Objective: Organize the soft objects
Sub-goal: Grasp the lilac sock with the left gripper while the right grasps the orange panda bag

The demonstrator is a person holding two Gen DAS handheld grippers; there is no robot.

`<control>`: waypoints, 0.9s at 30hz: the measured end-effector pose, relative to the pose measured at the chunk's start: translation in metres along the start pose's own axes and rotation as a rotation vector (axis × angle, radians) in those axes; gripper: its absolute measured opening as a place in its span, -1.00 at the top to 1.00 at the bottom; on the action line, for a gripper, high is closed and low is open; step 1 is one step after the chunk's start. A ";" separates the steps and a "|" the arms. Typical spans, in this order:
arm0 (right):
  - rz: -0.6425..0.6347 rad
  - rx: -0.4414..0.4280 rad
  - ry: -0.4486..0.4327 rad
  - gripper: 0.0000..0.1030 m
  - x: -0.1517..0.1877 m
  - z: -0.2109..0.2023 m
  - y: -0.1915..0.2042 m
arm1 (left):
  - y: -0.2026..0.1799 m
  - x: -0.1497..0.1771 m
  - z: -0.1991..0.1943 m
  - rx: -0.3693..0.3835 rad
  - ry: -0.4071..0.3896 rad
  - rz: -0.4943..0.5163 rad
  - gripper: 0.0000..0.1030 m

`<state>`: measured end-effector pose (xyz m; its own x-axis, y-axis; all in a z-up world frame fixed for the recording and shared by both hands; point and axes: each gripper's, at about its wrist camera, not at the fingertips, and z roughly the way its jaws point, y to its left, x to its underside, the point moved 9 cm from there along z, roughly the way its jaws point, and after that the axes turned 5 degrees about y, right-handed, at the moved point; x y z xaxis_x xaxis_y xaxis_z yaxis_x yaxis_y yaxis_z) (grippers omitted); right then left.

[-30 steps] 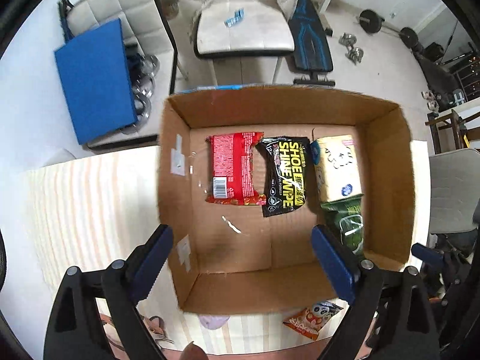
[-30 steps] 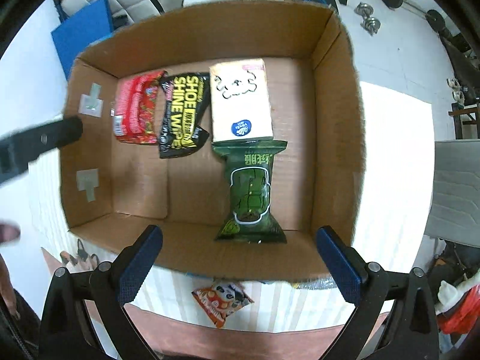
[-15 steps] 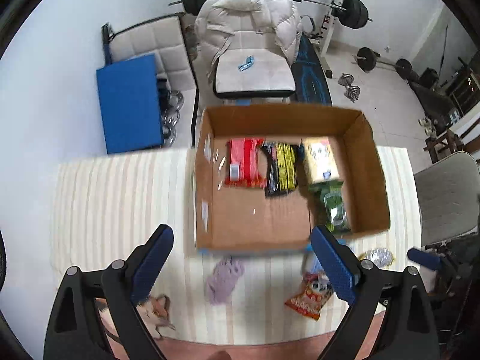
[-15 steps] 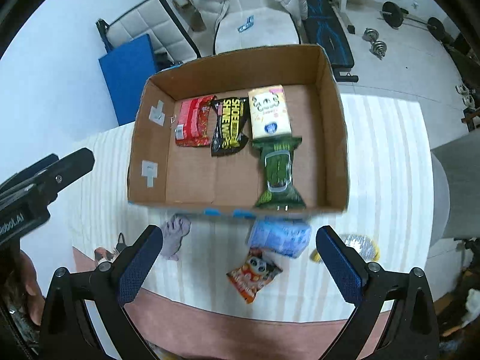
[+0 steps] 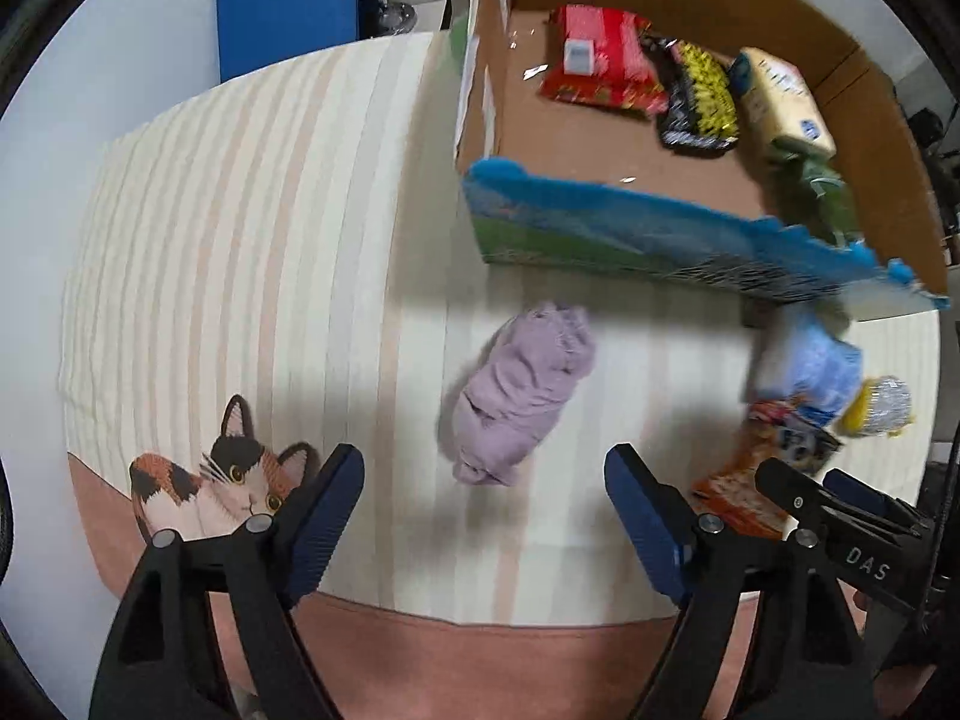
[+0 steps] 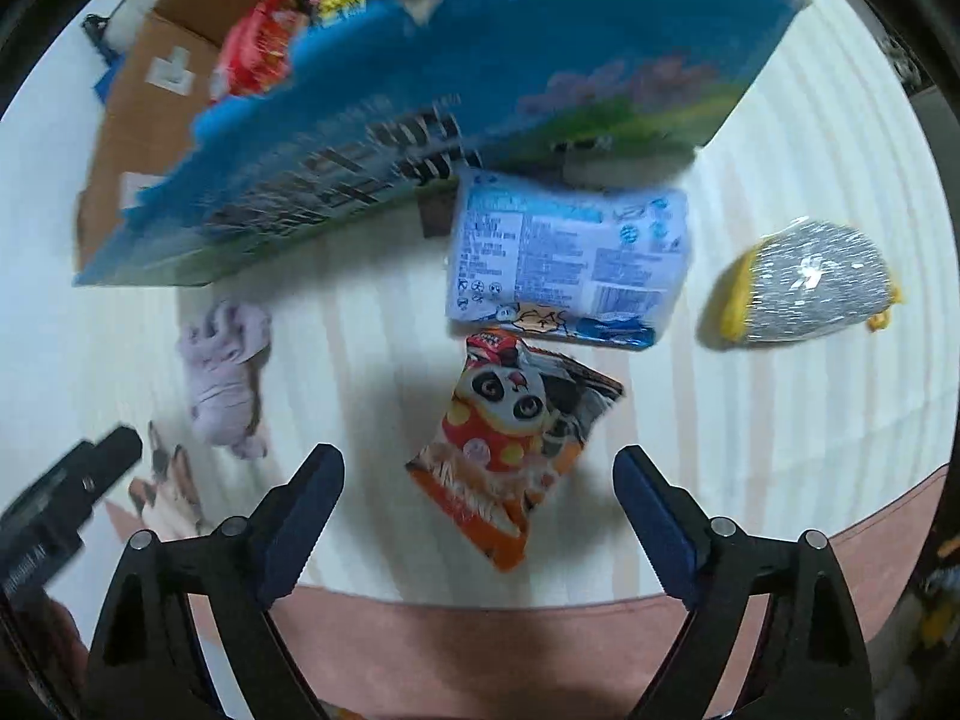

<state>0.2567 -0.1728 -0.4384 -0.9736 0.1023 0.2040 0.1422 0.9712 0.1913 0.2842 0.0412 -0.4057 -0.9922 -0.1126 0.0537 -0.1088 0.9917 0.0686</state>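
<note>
Lilac cloth (image 5: 519, 393) at frame centre, just above the left gripper (image 5: 483, 501), long axis running lower left to upper right. Snack bag (image 6: 519, 441) likewise between the right gripper (image 6: 477, 495) jaws. Both closing, nothing gripped yet.

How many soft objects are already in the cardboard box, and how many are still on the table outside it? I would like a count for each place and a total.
In the cardboard box: 4 (red packet, black-and-yellow packet, cream pack, green packet)
On the table: 4 (lilac cloth, panda snack bag, blue tissue pack, silver-and-yellow bag)
Total: 8
</note>
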 end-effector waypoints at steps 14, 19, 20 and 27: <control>-0.023 0.017 0.106 -0.13 0.032 0.025 -0.041 | -0.025 -0.012 0.078 -0.044 0.127 0.147 -0.06; -0.033 0.069 0.008 -0.44 0.024 -0.001 -0.052 | -0.033 -0.001 0.075 -0.011 0.163 0.135 0.15; -0.032 0.063 0.001 -0.44 0.022 -0.004 -0.051 | -0.033 0.004 0.074 -0.012 0.165 0.129 0.15; -0.071 0.084 0.007 -0.44 0.019 0.010 -0.029 | -0.039 0.057 0.072 0.052 0.231 0.041 0.15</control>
<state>0.2325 -0.1972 -0.4503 -0.9794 0.0310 0.1996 0.0566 0.9906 0.1242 0.2277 0.0010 -0.4769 -0.9563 -0.0771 0.2820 -0.0773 0.9970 0.0103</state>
